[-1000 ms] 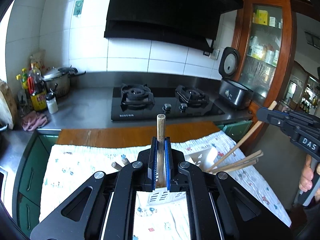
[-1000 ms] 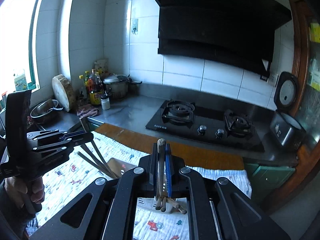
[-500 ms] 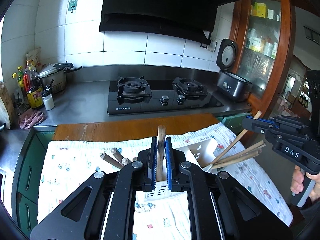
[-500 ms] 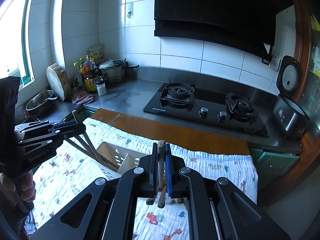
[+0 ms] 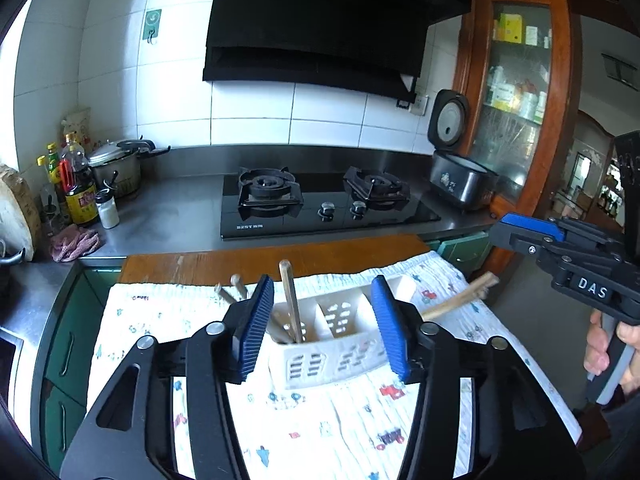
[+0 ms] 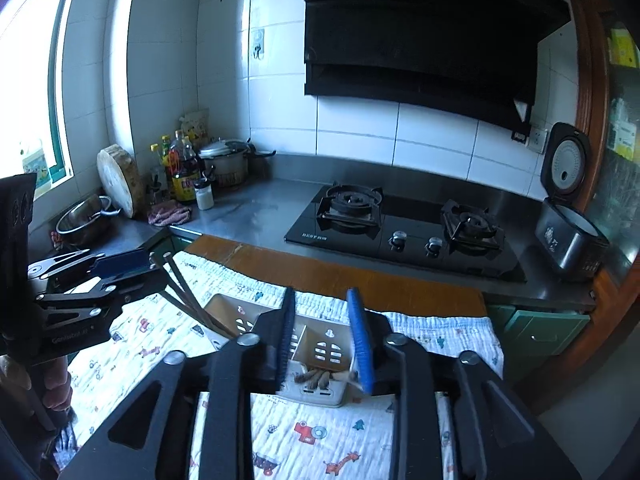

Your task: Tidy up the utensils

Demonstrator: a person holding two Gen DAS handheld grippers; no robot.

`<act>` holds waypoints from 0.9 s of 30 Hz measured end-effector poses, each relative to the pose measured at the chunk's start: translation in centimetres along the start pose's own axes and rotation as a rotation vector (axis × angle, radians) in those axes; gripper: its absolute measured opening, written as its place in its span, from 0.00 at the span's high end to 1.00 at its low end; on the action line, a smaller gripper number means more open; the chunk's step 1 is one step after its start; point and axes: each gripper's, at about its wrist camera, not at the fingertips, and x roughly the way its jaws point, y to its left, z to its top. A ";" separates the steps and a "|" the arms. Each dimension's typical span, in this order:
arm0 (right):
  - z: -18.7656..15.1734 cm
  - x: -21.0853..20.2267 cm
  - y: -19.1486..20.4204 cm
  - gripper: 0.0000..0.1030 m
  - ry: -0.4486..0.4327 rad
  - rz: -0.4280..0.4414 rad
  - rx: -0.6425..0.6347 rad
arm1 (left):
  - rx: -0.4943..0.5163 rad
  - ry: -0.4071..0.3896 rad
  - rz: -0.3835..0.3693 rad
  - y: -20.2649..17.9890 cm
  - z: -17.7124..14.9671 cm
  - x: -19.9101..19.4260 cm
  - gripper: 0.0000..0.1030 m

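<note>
Left tool (image 5: 322, 320): spread wide, holding nothing. Right tool (image 6: 323, 340): parted, holding nothing. White slotted plastic utensil caddy (image 5: 332, 354): wooden chopsticks (image 5: 291, 304) inside.

At frame centre you see a black gas stove (image 5: 324, 206) under a range hood (image 5: 320, 28). Your rice cooker (image 5: 456, 160) sits right; sauce bottles (image 5: 78, 188) and a pot (image 5: 116, 166) left.

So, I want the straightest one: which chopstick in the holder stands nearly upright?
The chopstick framed between the left gripper's open fingers; the others lean far out left or right of the holder.
</note>
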 end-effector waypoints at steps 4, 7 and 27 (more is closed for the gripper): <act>-1.6 -2.3 0.2 0.53 -0.013 -0.001 0.014 | 0.004 -0.014 0.008 -0.4 -1.7 -2.7 0.31; -3.4 -3.8 0.8 0.40 -0.017 -0.024 0.015 | -0.003 -0.022 0.017 -0.6 -3.6 -4.7 0.22; -17.8 -8.1 5.2 0.09 0.063 -0.042 0.056 | 0.005 0.000 0.190 -0.9 -15.7 -11.9 0.05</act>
